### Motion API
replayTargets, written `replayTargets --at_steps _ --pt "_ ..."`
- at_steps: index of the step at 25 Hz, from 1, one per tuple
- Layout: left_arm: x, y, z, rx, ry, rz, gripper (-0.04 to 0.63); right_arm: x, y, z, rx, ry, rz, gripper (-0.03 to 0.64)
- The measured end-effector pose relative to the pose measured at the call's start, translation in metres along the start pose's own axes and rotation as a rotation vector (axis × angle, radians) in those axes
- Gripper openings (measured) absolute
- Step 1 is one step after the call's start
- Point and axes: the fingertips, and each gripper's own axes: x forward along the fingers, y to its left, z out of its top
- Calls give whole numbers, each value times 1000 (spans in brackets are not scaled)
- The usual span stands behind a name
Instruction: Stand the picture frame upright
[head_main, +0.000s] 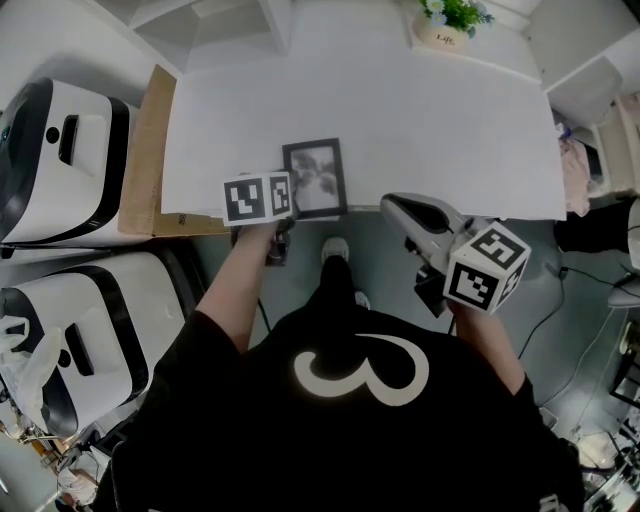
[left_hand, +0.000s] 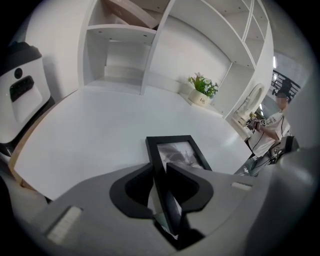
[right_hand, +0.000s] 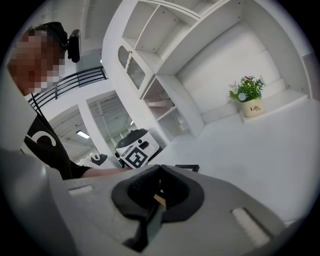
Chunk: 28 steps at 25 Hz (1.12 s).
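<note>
A black picture frame (head_main: 318, 178) with a grey photo lies face up at the white table's (head_main: 400, 120) front edge. My left gripper (head_main: 290, 205) reaches in from the front and is shut on the frame's near left edge. In the left gripper view the frame's (left_hand: 175, 152) black rail runs between the pads (left_hand: 145, 187), and my left gripper (left_hand: 161, 175) pinches it. My right gripper (head_main: 395, 207) hovers off the table's front edge, to the right of the frame, with its jaws together and empty. In the right gripper view my right gripper (right_hand: 159, 192) points toward the frame's corner (right_hand: 187, 167).
A small potted plant (head_main: 448, 25) stands at the table's back right. A cardboard sheet (head_main: 145, 150) leans along the table's left side, beside two white appliances (head_main: 60, 160). Open white shelves (left_hand: 125, 45) rise behind the table. A person (left_hand: 272, 125) stands far right.
</note>
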Motion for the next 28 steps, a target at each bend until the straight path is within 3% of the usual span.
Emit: replayTargets --at_steps 13,17,22,25,28 --pt "-8 -7 -18 -43 35 19 92 -15 16 -5 -19 -9 5 3" --pt "-8 -6 -18 -77 37 -15 100 -15 17 -5 -19 -7 5 3" --pt "-19 -10 -20 -188 25 -147 176 -13 16 -5 -20 -4 7 3" --pt "-34 -16 -26 -283 12 -284 179 -11 15 -6 -16 2 11 3" --pt "-48 -18 -40 -332 40 -451 178 -9 14 -7 -16 9 16 3"
